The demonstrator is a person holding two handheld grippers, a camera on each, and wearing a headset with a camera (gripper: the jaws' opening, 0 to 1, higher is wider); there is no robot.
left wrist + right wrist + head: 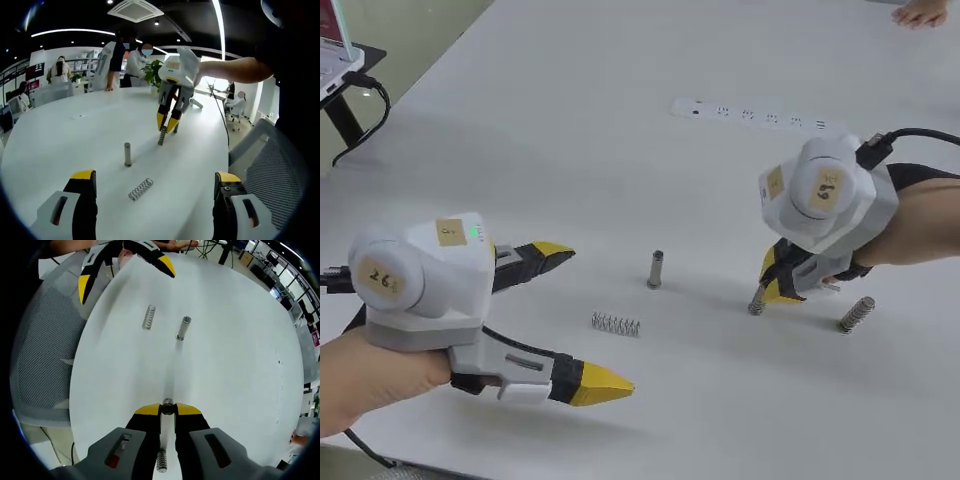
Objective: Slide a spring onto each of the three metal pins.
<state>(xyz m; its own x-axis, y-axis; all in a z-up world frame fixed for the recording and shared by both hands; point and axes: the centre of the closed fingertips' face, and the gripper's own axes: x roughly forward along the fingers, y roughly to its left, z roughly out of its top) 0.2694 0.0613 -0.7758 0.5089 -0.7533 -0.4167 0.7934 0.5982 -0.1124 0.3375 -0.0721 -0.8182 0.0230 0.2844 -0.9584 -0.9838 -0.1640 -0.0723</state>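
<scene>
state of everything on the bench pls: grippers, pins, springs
Left gripper: jaws open wide, empty.
Right gripper: jaws shut on a pin.
Held grey metal pin: coil spring on it, below the jaws.
Bare grey metal pin: upright, no spring.
Loose steel coil spring: lying flat on the white table, apart from the pins.
Far-right grey metal pin: spring on it; lean unclear.

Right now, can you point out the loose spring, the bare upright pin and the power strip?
loose spring (616,324): head view, middle of its coils.
bare upright pin (655,269): head view, mid-shaft.
power strip (760,115): head view, middle of its top face.
</scene>
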